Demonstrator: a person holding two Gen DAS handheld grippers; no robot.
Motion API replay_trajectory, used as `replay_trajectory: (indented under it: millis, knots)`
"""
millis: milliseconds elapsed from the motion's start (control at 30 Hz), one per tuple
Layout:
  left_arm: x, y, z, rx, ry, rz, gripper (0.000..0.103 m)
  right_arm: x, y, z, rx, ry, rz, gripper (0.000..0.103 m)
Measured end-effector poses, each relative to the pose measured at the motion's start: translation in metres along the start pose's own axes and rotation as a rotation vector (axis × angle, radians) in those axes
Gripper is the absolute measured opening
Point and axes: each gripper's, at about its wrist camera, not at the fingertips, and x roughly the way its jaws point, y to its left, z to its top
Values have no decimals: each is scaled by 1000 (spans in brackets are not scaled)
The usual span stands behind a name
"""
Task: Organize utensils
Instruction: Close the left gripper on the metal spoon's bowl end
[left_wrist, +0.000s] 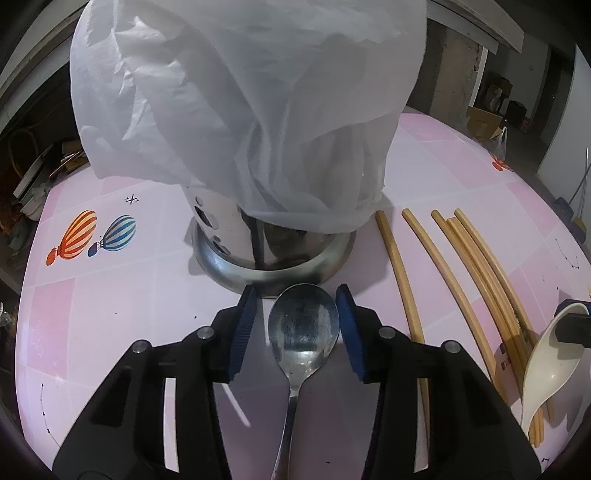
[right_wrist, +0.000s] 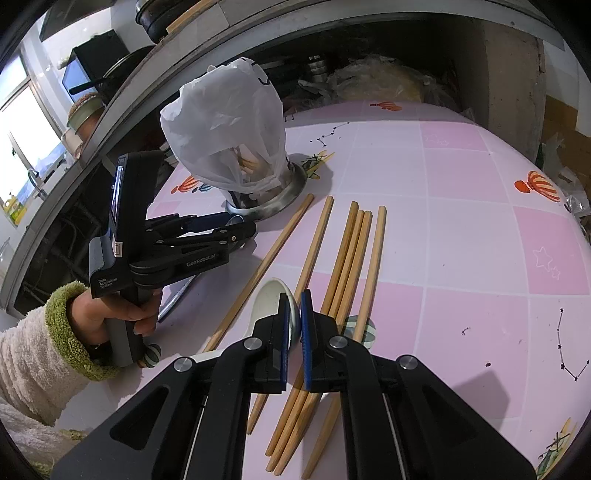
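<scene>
A metal spoon (left_wrist: 303, 328) lies bowl-up on the pink table, between the blue pads of my left gripper (left_wrist: 296, 291). A gap shows at the left pad (left_wrist: 243, 332), so the jaws are open around the spoon. Just ahead stands a perforated steel utensil holder (left_wrist: 258, 240) with a white plastic bag (left_wrist: 240, 110) over its top. In the right wrist view my right gripper (right_wrist: 294, 295) is shut on the rim of a white ceramic spoon (right_wrist: 269, 295). That spoon (left_wrist: 550, 362) lies over several bamboo chopsticks (right_wrist: 347, 266) spread out on the table.
The pink checked tablecloth (right_wrist: 461, 240) carries balloon and star prints. A hand in a cream fleece sleeve (right_wrist: 37, 350) holds the left gripper (right_wrist: 240, 225). Behind the holder (right_wrist: 280, 195) a dark shelf is packed with clutter (right_wrist: 369, 77). The table's edge curves away on the right.
</scene>
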Motion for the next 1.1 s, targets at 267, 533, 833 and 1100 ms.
replay_trajectory:
  millis: [267, 533, 833, 1100]
  knots:
    - [0, 2, 1, -8, 6, -18, 35, 0, 0, 0, -1, -2, -1, 6]
    - [-4, 1, -1, -5, 14, -20, 37, -1, 0, -1, 2, -4, -1, 6]
    - [-6, -2, -6, 32, 38, -11, 46, -1, -1, -1, 5, -5, 1, 6]
    - [-7, -11, -6, 50, 37, -2, 45, -3, -3, -1, 10, -11, 2, 6]
